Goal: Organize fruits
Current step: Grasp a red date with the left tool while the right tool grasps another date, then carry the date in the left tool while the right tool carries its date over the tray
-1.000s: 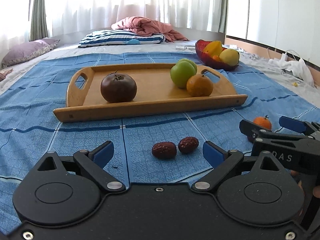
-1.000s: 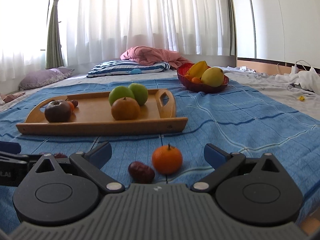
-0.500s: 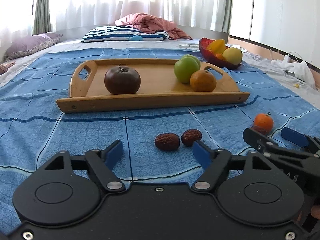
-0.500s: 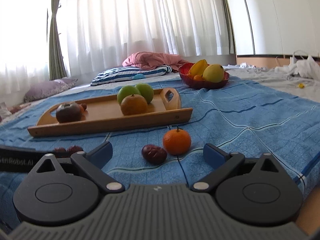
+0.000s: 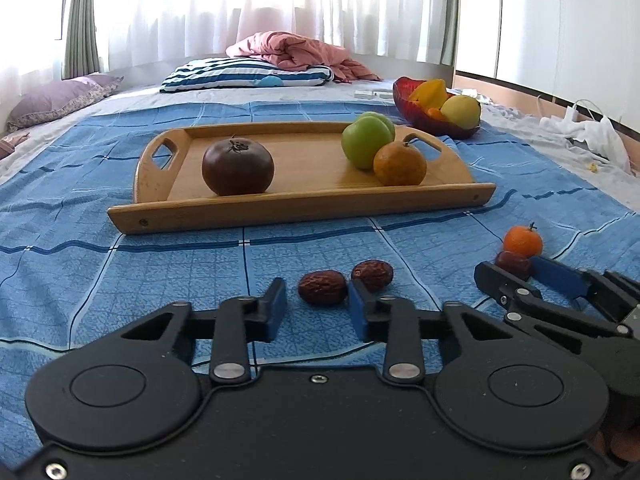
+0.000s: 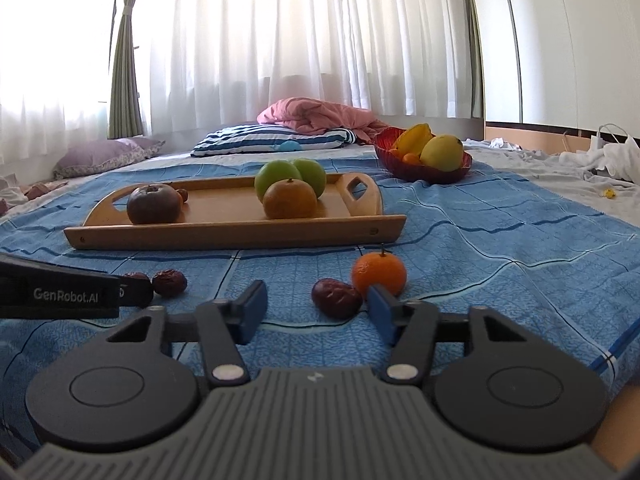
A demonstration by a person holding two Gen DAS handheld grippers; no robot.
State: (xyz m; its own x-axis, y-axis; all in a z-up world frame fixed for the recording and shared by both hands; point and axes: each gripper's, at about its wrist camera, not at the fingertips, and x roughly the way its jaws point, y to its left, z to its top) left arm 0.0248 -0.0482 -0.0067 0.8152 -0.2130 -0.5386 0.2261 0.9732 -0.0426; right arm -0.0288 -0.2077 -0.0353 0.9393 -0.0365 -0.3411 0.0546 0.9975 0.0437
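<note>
A wooden tray on the blue blanket holds a dark tomato, two green apples and an orange. Two red dates lie in front of it: the left date sits between the tips of my open left gripper, the right date just beyond its right finger. My right gripper is open around a third date, with a small mandarin just behind its right finger. The tray shows in the right wrist view too.
A red bowl of yellow fruit stands behind the tray's right end. Pillows and a pink quilt lie at the far end. White cloth and cables lie at the right. The right gripper shows in the left wrist view.
Both grippers have narrowed their jaws and moved down and forward onto the dates. The fruit has not moved.
</note>
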